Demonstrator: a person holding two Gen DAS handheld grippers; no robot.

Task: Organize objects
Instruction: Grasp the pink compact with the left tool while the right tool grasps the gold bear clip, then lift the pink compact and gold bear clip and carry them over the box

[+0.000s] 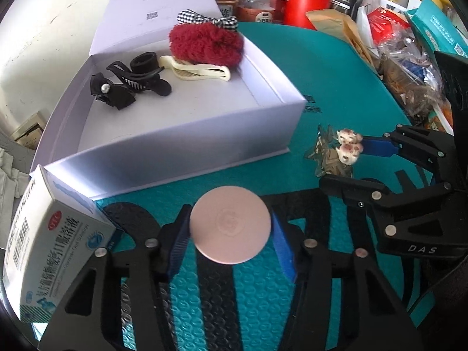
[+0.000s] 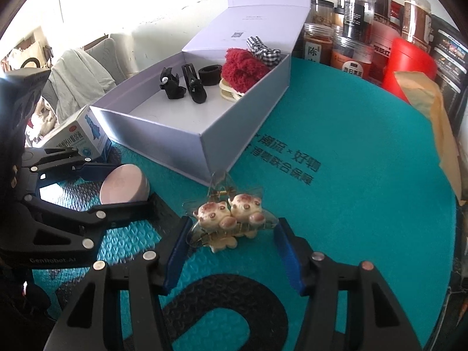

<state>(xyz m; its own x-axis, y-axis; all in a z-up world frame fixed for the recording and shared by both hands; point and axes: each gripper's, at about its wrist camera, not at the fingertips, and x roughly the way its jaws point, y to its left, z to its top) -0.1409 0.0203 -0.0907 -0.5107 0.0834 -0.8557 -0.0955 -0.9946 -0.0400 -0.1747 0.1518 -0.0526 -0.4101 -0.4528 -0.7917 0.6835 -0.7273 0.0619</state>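
A round pink compact [image 1: 230, 224] sits between the pads of my left gripper [image 1: 231, 241], which is shut on it just above the teal mat; it also shows in the right wrist view [image 2: 124, 185]. A pair of small pig figurines in clear wrap [image 2: 231, 216] lies on the mat between the blue pads of my right gripper [image 2: 231, 251], whose jaws stand apart on either side of it. The figurines also show in the left wrist view [image 1: 349, 147]. An open white box [image 1: 187, 134] holds black hair clips [image 1: 131, 83], a cream clip [image 1: 199, 71] and a red fluffy clip [image 1: 204, 42].
A medicine carton [image 1: 52, 251] leans at the box's near left corner. Jars, a red canister [image 1: 307, 3] and packets crowd the back and right of the teal mat [image 2: 351, 204]. A brown envelope [image 2: 433, 128] lies at the right.
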